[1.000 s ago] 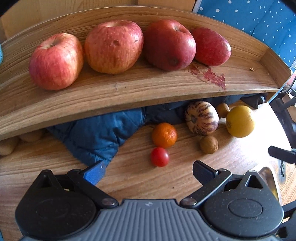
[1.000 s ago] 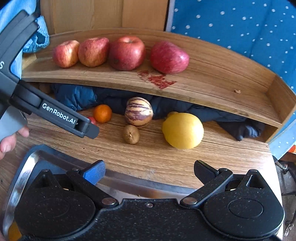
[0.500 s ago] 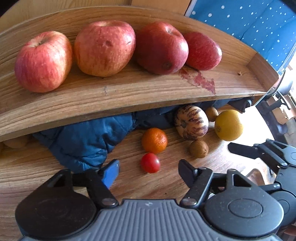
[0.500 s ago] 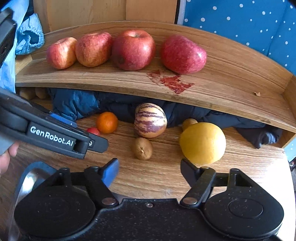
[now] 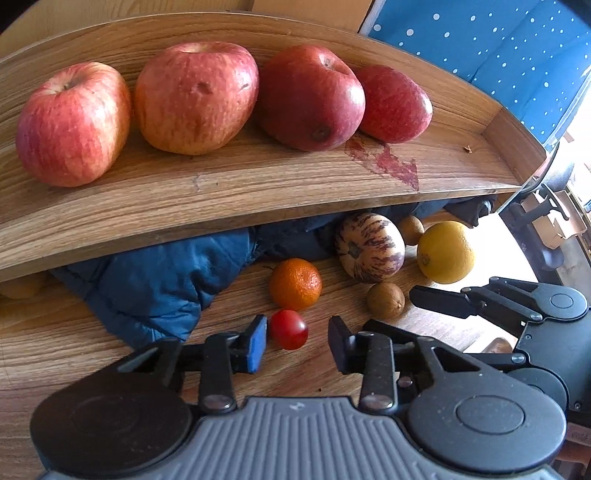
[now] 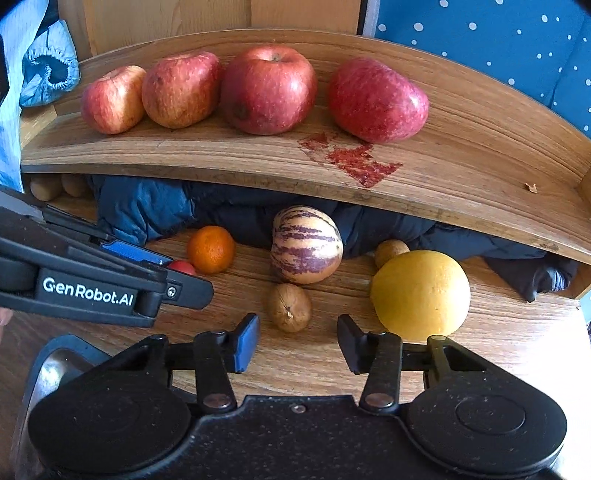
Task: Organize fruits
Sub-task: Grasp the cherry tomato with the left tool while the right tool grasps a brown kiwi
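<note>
Several red apples point(image 5: 199, 96) line the curved wooden shelf point(image 5: 258, 184). On the table below lie a small red tomato point(image 5: 289, 329), an orange mandarin point(image 5: 294, 283), a striped melon point(image 5: 369, 246), a brown kiwi point(image 5: 386, 300) and a yellow citrus fruit point(image 5: 445, 252). My left gripper point(image 5: 297, 341) is open, its fingers either side of the tomato without touching it. My right gripper point(image 6: 298, 341) is open just in front of the kiwi point(image 6: 289, 307), with the yellow citrus fruit point(image 6: 420, 294) at its right. The left gripper point(image 6: 110, 280) crosses the right wrist view and hides most of the tomato point(image 6: 181, 266).
A blue padded cloth point(image 5: 159, 280) is bunched under the shelf behind the fruit. Another small brown fruit point(image 6: 390, 251) sits behind the yellow one. Pale round items point(image 6: 46, 186) lie under the shelf's left end. A metal rim point(image 6: 48, 373) shows low at left. Blue dotted fabric point(image 6: 480, 33) hangs behind.
Both grippers have moved forward toward the fruit and their jaws have narrowed. The left now brackets the tomato; the right has come up to the kiwi.
</note>
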